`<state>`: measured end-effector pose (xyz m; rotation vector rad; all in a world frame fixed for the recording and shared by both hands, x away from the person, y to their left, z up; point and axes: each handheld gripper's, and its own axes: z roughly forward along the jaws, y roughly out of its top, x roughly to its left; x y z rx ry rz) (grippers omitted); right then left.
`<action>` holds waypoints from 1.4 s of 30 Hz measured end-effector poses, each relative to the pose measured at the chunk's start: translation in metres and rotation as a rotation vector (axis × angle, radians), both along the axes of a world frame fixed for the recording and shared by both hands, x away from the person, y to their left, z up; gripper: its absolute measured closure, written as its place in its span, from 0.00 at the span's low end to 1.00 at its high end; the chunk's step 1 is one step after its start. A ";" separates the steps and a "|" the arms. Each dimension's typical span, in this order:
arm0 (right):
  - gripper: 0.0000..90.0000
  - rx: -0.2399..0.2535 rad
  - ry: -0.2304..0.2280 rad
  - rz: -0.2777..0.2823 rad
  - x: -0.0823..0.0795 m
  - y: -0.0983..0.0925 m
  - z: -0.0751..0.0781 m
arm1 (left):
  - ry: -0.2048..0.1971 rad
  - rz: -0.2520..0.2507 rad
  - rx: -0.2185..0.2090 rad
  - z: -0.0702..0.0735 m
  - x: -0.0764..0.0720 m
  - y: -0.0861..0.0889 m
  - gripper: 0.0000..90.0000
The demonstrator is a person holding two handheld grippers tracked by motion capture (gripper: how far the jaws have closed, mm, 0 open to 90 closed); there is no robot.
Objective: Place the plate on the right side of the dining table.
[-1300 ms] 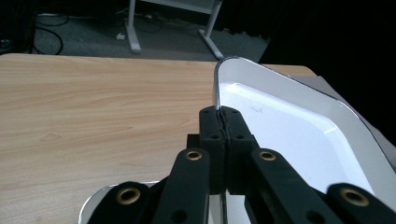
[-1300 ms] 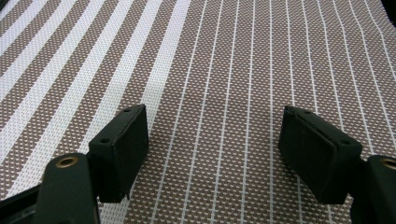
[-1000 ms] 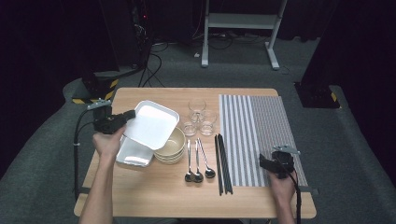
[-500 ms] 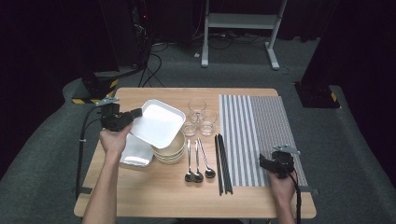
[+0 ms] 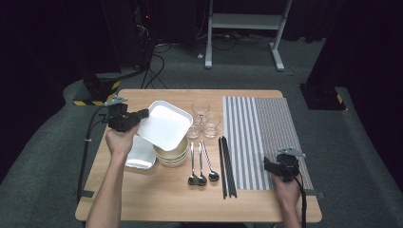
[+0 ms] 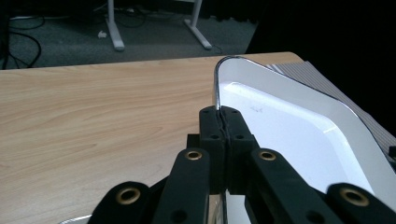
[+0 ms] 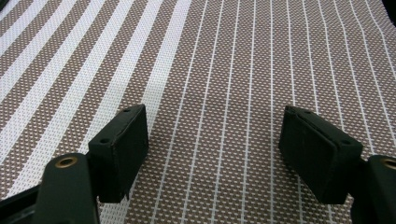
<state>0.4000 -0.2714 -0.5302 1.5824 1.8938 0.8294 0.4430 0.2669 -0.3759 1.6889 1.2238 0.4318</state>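
Left gripper [image 5: 139,117] pinches a white tray [image 5: 166,124] by its rim above the bowls [image 5: 172,153], likely bound for the striped mat [image 5: 266,137], where the right gripper [image 5: 272,167] waits with jaws spread

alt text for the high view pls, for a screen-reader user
A person's left gripper holds a white square tray by its rim, lifted and tilted above a stack of bowls on a wooden table. The right gripper rests open over a striped placemat. Between them lie three spoons, black chopsticks and three glasses.
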 end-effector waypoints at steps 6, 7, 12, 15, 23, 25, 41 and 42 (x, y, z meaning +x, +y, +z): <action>0.26 0.000 0.000 0.000 0.000 0.000 0.000 | -0.005 -0.015 -0.014 0.003 0.001 -0.007 0.99; 0.26 0.000 0.000 0.000 0.000 0.000 0.000 | -0.007 -0.023 -0.001 0.005 0.002 -0.011 0.99; 0.26 0.000 0.000 0.000 0.000 0.000 0.000 | 0.003 -0.032 0.014 0.004 0.005 -0.013 0.99; 0.26 -0.001 0.000 0.001 0.000 0.000 0.000 | -0.003 -0.038 0.013 0.005 0.004 -0.016 0.99; 0.26 -0.001 -0.001 0.001 0.000 0.000 0.000 | -0.008 -0.061 0.011 0.006 0.007 -0.026 0.99; 0.26 -0.001 -0.001 0.001 0.000 0.000 0.000 | -0.001 -0.059 0.018 0.004 0.009 -0.028 0.99; 0.26 -0.001 0.001 0.001 0.001 0.000 0.000 | -0.004 -0.076 0.007 0.008 0.009 -0.051 0.99; 0.26 -0.001 0.001 0.001 0.001 0.000 0.000 | -0.002 -0.078 0.009 0.007 0.009 -0.052 0.99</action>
